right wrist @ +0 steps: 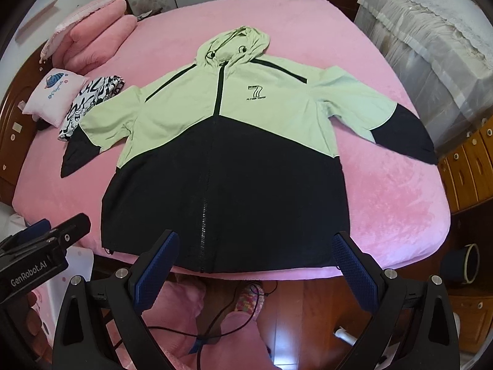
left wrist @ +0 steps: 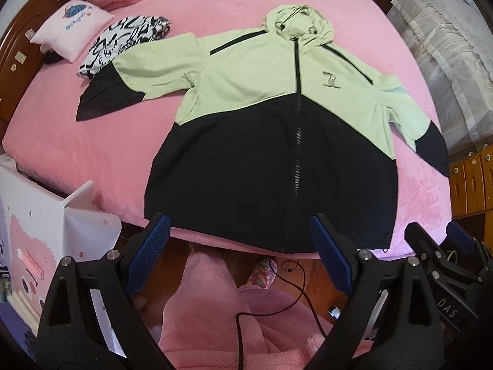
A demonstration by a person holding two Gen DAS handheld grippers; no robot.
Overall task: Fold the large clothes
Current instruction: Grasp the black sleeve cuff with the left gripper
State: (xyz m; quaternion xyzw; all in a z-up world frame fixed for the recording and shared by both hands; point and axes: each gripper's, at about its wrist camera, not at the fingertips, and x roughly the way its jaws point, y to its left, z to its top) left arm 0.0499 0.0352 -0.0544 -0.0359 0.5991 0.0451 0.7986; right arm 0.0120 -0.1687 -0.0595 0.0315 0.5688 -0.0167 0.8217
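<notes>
Pink plush bedspread (left wrist: 215,9) fills most of both views. On it I see the jacket (left wrist: 262,123) spread flat, front up, zipped, pale green above and black below, hood toward the top of the frame, hem at the near edge of the bed in the lower middle. Both sleeves lie out sideways, black cuffs at frame left and right.

Left gripper (left wrist: 240,234): jaws wide apart, nothing between the blue pads, tips hovering over the hem just left of the zip. Right gripper (right wrist: 255,252): jaws likewise spread wide, empty, tips over the hem to the right of the zip. I cannot tell whether either set of pads touches the cloth.

Upper left of the frame: a small pink cushion (left wrist: 72,27) with a blue print, and beside it a folded black-and-white patterned garment (left wrist: 123,43) under the left sleeve's edge. Pink pillows (right wrist: 92,37) sit behind them. Bottom centre: pink-clad legs (left wrist: 215,323), a knitted slipper (left wrist: 262,273), a black cable (left wrist: 292,280).
</notes>
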